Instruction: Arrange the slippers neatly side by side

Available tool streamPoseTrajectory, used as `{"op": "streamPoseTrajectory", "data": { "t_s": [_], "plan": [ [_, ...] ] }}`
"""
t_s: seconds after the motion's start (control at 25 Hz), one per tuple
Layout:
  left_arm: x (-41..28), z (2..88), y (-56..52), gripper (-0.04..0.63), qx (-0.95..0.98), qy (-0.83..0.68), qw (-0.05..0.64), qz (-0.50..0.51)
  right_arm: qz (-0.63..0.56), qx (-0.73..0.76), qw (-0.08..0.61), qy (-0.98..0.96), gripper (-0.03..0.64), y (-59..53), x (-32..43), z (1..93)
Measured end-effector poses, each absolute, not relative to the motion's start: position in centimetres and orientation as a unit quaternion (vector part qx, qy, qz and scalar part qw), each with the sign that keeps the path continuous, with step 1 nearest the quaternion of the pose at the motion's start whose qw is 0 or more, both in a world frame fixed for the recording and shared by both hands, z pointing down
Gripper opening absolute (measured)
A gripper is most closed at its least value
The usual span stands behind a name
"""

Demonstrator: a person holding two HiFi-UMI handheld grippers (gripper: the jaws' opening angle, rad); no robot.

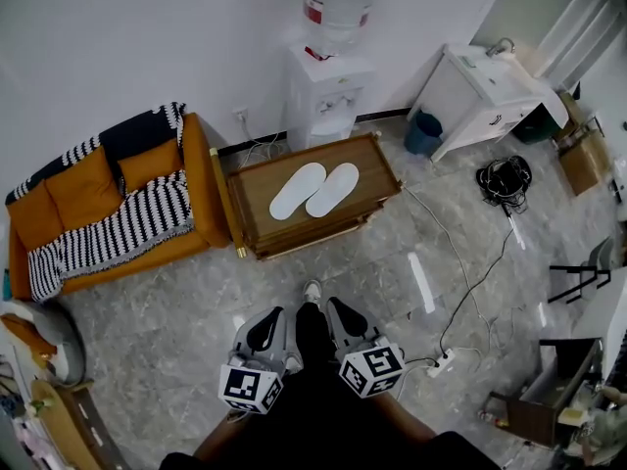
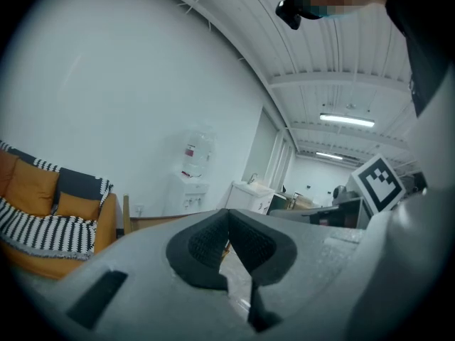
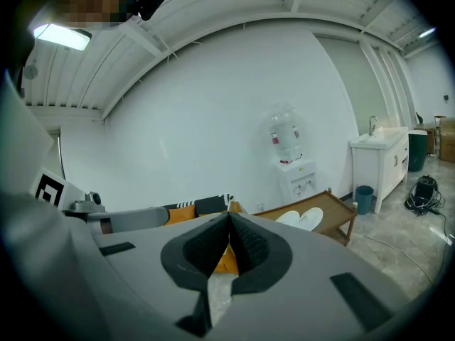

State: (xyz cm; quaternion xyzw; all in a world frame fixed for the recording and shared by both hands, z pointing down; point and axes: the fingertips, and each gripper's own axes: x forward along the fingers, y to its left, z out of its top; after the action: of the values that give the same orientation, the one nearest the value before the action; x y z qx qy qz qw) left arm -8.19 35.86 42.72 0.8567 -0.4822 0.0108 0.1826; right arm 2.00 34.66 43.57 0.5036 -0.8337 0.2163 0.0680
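Two white slippers, the left one (image 1: 296,190) and the right one (image 1: 333,189), lie side by side with soles up on the low wooden table (image 1: 265,225); they also show in the right gripper view as a slipper pair (image 3: 301,219). My left gripper (image 1: 263,333) and right gripper (image 1: 348,321) are held close to my body, well short of the table. Both are shut with nothing between the pads, as the left gripper (image 2: 228,234) and the right gripper (image 3: 229,237) show in their own views.
An orange sofa (image 1: 108,204) with a striped blanket stands left of the table. A water dispenser (image 1: 326,91) is behind it against the wall. A white cabinet (image 1: 485,96), a bin (image 1: 423,132), cables and a power strip (image 1: 438,363) lie to the right.
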Motion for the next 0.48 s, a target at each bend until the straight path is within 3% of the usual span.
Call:
{"op": "streamPoseTrajectory", "data": {
  "t_s": [0.48],
  "plan": [
    [-3.2,40.9,23.2,0.012,0.856,-0.484,0.183,0.017,0.224,0.485,0.066,-0.843,0.012,22.1,6.2,42.3]
  ]
}}
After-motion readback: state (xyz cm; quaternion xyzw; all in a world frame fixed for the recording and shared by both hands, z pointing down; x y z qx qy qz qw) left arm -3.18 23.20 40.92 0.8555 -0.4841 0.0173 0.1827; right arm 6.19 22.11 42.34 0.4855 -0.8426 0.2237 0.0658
